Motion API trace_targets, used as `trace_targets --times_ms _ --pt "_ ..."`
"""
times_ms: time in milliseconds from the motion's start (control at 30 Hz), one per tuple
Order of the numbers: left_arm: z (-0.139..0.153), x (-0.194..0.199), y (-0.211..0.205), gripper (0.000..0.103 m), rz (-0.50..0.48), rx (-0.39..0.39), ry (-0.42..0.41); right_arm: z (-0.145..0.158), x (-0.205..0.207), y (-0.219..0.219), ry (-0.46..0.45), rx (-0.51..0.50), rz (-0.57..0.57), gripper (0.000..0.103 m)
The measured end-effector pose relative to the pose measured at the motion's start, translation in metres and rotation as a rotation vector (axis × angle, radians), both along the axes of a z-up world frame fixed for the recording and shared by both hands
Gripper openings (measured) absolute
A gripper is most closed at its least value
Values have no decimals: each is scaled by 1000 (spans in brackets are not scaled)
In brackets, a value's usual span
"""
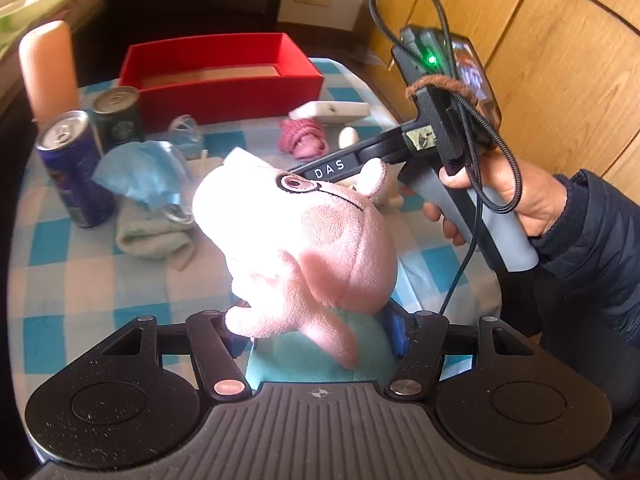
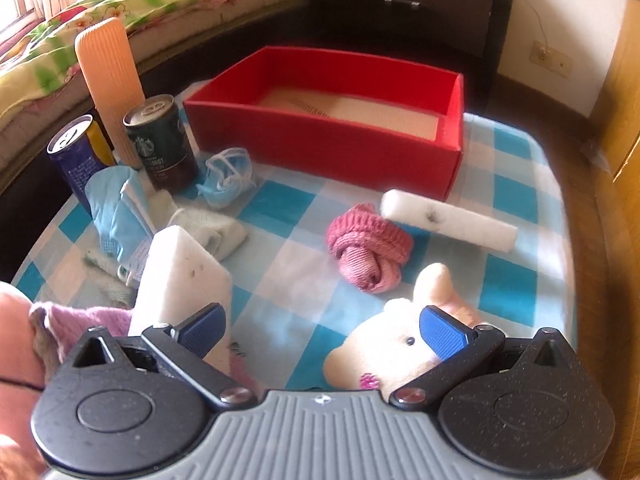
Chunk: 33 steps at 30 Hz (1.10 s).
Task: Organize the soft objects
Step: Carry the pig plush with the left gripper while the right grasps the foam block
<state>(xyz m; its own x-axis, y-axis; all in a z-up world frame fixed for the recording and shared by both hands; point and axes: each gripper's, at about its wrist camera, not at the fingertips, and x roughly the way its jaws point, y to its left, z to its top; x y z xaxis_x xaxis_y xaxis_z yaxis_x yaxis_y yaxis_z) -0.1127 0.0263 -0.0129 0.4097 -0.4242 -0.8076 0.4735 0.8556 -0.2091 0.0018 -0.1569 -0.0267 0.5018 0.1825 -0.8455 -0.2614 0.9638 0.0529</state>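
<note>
"DAS" on right gripper [image 1: 340,166]

Bedroom in a home, seen from my grippers
Around me: bed with floral quilt [image 2: 120,4], dark drawer unit [image 2: 404,4], wooden wardrobe doors [image 1: 560,40], wall socket [image 2: 550,57], small table in blue-checked cloth [image 2: 516,200]

Blue-and-white checked counter [image 2: 280,276] carrying a blue drink can [image 2: 76,152], a dark green coffee can [image 2: 160,144] and a ribbed peach cylinder [image 2: 110,80] at left; behind, a bed [image 2: 100,12], dark drawer unit [image 2: 404,12], wall socket [image 2: 550,58].
</note>
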Motion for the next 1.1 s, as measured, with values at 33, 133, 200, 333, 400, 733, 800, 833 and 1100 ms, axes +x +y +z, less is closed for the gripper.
trace_targets --times_ms 33,133,200,333,400,733,800,833,1100 --pt "1 -1 4 63 16 -7 -2 -3 2 3 8 -3 1 84" --pt "7 -4 18 63 50 -42 -6 -12 2 15 11 -39 32 84" --pt "11 -2 28 64 93 -70 -11 -16 2 21 11 -48 45 84" --pt "17 5 42 64 167 -125 -21 -14 3 28 34 -23 32 84" --pt "16 9 45 64 192 -141 -27 -11 2 31 39 11 40 84" --pt "13 19 75 65 288 -264 -48 -5 -28 72 -48 -80 135 84" --pt "14 19 81 65 307 -286 -53 -5 -33 78 -70 -93 129 84" --pt "14 19 84 65 313 -291 -58 -6 -34 82 -71 -106 131 84" --pt "8 17 109 65 416 -315 -82 -1 -53 106 -102 -166 171 84"
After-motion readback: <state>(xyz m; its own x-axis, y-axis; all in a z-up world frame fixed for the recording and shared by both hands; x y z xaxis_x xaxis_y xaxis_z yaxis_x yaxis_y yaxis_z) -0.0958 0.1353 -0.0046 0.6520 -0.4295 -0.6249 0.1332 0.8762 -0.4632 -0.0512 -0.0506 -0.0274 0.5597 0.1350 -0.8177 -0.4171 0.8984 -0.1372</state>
